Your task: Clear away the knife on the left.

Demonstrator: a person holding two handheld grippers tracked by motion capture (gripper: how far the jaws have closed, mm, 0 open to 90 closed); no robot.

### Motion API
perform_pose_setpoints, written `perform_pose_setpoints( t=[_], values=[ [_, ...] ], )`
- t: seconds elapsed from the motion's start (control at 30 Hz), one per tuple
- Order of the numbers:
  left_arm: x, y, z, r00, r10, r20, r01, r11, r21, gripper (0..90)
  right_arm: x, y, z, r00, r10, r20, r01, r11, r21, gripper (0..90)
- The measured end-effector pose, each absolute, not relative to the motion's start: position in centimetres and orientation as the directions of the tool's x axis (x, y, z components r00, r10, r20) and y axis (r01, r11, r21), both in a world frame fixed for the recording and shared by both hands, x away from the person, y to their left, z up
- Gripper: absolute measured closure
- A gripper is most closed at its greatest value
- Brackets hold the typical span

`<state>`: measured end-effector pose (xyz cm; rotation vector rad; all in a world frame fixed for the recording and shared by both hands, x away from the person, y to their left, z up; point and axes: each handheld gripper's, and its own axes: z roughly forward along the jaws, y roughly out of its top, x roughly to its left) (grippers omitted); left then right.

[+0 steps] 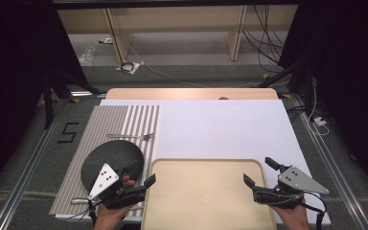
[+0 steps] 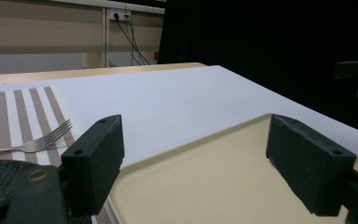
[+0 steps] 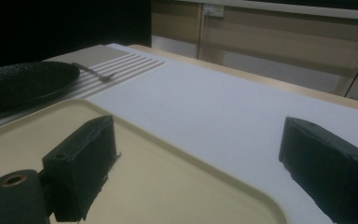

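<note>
1. table [image 1: 230, 124]: a white sheet covers it, with a strip of bare wood along the far edge; the near edge is cut off by the bottom of the high view.
2. tray [image 1: 206, 165]: beige, shallow-rimmed, lying at the near middle of the table between the two grippers; its near end runs out of the high view. the rim also shows in the left gripper view [image 2: 177, 151] and the right gripper view [image 3: 177, 149].
3. placemat [image 1: 120, 120]: striped, at the table's left side; its near part is covered by the plate and the left hand.
4. plate [image 1: 112, 160]: dark, round, resting on the placemat just left of the tray; its near edge is hidden by the left gripper. its texture is hard to make out [image 3: 23, 84].
5. left gripper [image 1: 143, 175]: held low over the gap between plate and tray, pointing forward and to the right; its jaws stand wide apart with nothing between them, the tray's corner below [image 2: 193, 154].
6. right gripper [image 1: 260, 171]: held at the tray's right edge, pointing forward and to the left; jaws apart and empty [image 3: 196, 158].
7. hands: the left hand [image 1: 108, 213] and right hand [image 1: 297, 215] are mostly hidden under the grippers and cut off at the bottom edge.
8. fork [image 1: 132, 136]: lies crosswise on the placemat just beyond the plate, tines toward the right; its handle is cut off in the left gripper view [image 2: 37, 142].
</note>
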<state>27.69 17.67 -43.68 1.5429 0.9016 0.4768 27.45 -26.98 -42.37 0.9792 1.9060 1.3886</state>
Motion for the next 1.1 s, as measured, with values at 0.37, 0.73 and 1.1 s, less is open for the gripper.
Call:
perform_pose_setpoints(
  t=[0.37,0.73,1.1],
  values=[
    [27.7,17.7,-43.7,0.61,0.768,-0.195,0.274,0.027,0.961,19.1,27.4,-26.9,-42.4,-0.563,0.826,-0.034,0.218,0.188,0.958,12.0],
    [27.8,18.1,-43.6,0.598,0.776,-0.199,0.287,0.025,0.958,19.0,27.4,-26.9,-42.3,-0.566,0.824,-0.033,0.213,0.184,0.959,12.0],
    [27.7,19.0,-42.8,0.602,0.779,-0.177,0.3,-0.014,0.954,18.7,27.5,-26.9,-42.3,-0.568,0.822,-0.032,0.217,0.187,0.958,12.0]
  ],
)
